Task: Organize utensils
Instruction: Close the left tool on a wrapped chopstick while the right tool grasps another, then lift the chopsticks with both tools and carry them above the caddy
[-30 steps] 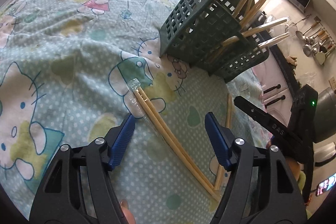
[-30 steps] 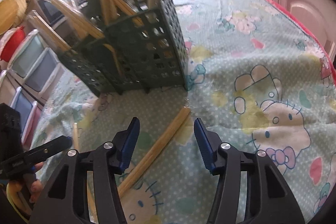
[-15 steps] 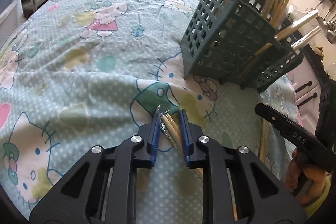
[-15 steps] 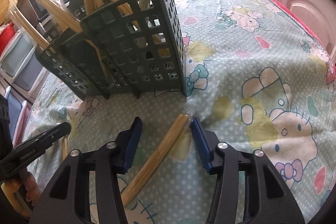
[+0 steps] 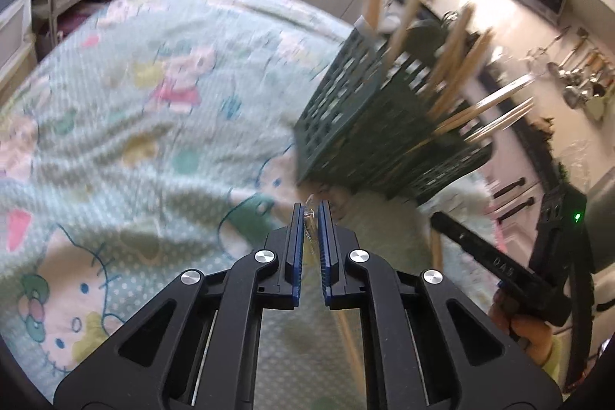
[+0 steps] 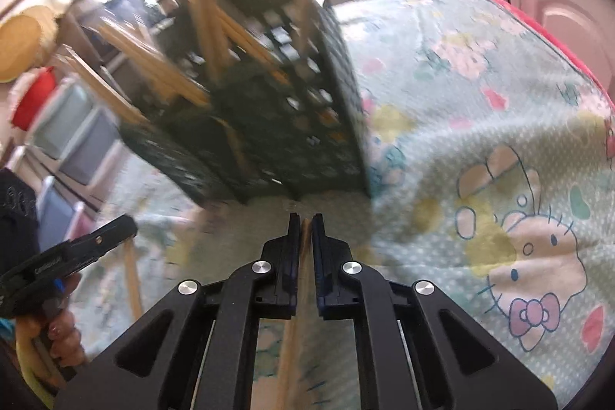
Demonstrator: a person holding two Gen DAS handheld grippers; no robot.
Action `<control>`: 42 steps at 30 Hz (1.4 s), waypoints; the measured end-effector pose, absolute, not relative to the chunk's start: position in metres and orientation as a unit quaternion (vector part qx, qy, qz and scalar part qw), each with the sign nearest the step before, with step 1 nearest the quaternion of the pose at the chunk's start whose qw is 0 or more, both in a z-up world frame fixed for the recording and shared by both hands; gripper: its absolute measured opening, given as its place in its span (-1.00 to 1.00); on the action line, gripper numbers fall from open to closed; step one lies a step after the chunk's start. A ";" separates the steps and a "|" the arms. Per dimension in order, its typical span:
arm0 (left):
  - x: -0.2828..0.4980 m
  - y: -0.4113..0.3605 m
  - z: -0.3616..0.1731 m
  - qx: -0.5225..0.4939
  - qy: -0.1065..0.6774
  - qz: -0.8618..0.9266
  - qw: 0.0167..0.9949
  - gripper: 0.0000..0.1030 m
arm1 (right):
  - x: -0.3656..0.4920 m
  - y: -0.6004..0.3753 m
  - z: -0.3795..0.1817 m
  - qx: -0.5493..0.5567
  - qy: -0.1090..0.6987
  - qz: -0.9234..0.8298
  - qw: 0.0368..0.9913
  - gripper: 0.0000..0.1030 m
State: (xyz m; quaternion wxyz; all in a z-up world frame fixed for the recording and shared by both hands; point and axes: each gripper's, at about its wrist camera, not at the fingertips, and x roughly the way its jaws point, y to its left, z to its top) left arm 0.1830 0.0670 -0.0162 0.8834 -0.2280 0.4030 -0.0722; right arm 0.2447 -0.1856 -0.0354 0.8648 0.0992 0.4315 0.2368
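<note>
**A:** ok so both clamps have something. Left gripper (image 5: 310, 214) is pinched down on a wrapped pair of chopsticks (image 5: 348, 333); you can see the crinkly plastic end poking out between the blue pads, and the sticks run back under the tool. Right gripper (image 6: 306, 223) is closing on its own chopstick pair (image 6: 290, 344), with the wood squeezed in the narrow slot between the pads and the rest trailing down toward the camera.

**B:** and the holder?

**A:** The green slotted utensil basket (image 5: 369, 141) is just ahead of both tips, standing on the cartoon-cat tablecloth (image 5: 127, 125). It's already bristling with other chopsticks (image 5: 496, 102) leaning every which way. One more loose stick (image 6: 132, 279) lies on the cloth between the two tools.

**B:** what worries you?

**A:** Mostly the grip point. Both pairs look grabbed right at one end, so I'd guess the long free end swings or droops, and the slick wrapper could let the left pair slide out. The sticks fanned out of the basket could also catch an incoming pair, or a knock might tip the light basket. And the two tools sit close together, so they might clash near the rim.
</note>
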 end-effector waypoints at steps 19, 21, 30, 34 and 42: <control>0.170 0.031 0.116 -0.176 0.267 -0.138 0.937 -0.95 | 0.189 -0.218 0.103 0.108 0.222 0.301 0.921 -0.88; 0.170 0.029 0.124 -0.171 0.256 -0.138 0.941 -0.95 | 0.187 -0.221 0.113 0.103 0.199 0.293 0.930 -0.89; 0.170 0.019 0.156 -0.150 0.220 -0.143 0.953 -0.95 | 0.182 -0.239 0.140 0.106 0.143 0.269 0.947 -0.89; 0.171 0.016 0.172 -0.141 0.203 -0.140 0.959 -0.95 | 0.185 -0.242 0.151 0.107 0.124 0.261 0.952 -0.89; 0.168 0.022 0.201 -0.119 0.166 -0.116 0.972 -0.95 | 0.198 -0.245 0.175 0.107 0.082 0.246 0.960 -0.89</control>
